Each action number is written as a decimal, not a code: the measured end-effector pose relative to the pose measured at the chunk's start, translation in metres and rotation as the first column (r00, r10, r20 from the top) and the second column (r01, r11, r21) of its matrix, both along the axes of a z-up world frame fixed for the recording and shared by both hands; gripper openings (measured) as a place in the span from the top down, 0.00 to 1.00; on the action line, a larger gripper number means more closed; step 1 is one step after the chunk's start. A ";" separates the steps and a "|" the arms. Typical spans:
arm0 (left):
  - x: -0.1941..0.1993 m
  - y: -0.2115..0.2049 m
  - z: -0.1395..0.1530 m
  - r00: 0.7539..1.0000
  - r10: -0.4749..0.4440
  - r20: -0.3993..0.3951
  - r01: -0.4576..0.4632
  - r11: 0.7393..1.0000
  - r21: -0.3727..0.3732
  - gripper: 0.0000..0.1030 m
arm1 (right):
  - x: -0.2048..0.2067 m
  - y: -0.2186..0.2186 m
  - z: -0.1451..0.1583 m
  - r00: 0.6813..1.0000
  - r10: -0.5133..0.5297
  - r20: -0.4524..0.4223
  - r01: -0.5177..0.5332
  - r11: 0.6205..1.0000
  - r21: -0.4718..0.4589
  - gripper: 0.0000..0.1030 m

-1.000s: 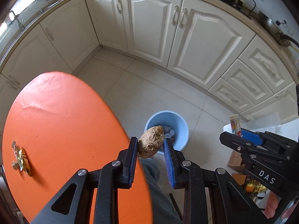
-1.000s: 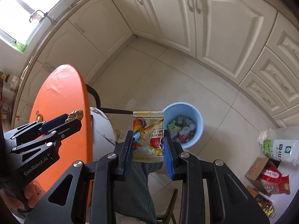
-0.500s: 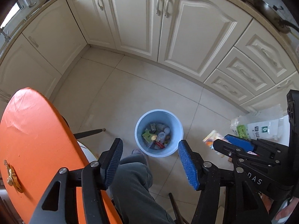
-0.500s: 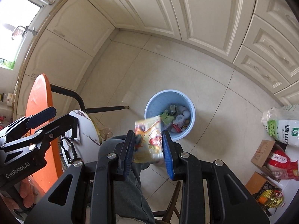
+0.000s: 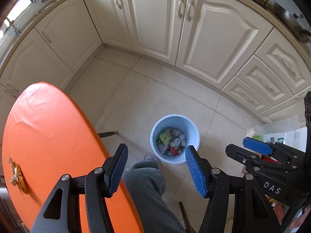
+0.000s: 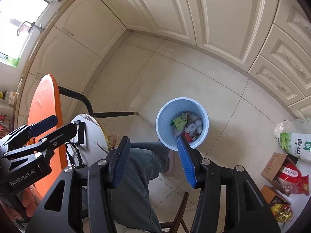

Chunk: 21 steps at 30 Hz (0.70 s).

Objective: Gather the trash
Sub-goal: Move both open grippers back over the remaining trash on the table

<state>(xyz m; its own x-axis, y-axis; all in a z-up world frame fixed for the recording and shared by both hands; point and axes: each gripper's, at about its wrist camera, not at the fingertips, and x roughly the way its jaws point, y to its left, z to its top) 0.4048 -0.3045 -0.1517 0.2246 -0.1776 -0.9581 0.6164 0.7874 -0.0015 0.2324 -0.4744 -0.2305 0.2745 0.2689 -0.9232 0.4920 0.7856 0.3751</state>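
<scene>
A light-blue trash bin (image 5: 175, 119) stands on the tiled floor, holding several wrappers and crumpled scraps (image 5: 171, 141). My left gripper (image 5: 157, 151) hangs above and in front of it, open, with nothing between its blue pads. In the right wrist view the same bin (image 6: 167, 114) sits just beyond my right gripper (image 6: 153, 141), whose jaws are opening and hold nothing. A gold wrapper (image 5: 17, 176) lies on the orange table (image 5: 48, 136) at the left. The right gripper (image 5: 256, 145) also shows at the right edge of the left wrist view.
A person's leg in grey-green trousers (image 6: 136, 174) lies under both grippers. A small white round table (image 6: 91, 136) and a black chair leg (image 6: 114, 114) are left of the bin. Bags (image 6: 295, 136), a cardboard box (image 6: 274, 165) and an oil bottle (image 6: 281, 211) crowd the right. Cream cabinets line the back.
The left gripper let go of a brown lump and opened wide. The right gripper released a colourful snack pouch and spread its jaws. Both hands sank closer to the bin.
</scene>
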 end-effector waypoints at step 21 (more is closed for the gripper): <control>-0.038 0.165 0.062 0.991 0.131 0.008 -0.130 0.986 -0.102 0.43 | -0.006 0.087 0.078 0.997 0.048 0.057 -0.040 0.991 -0.131 0.35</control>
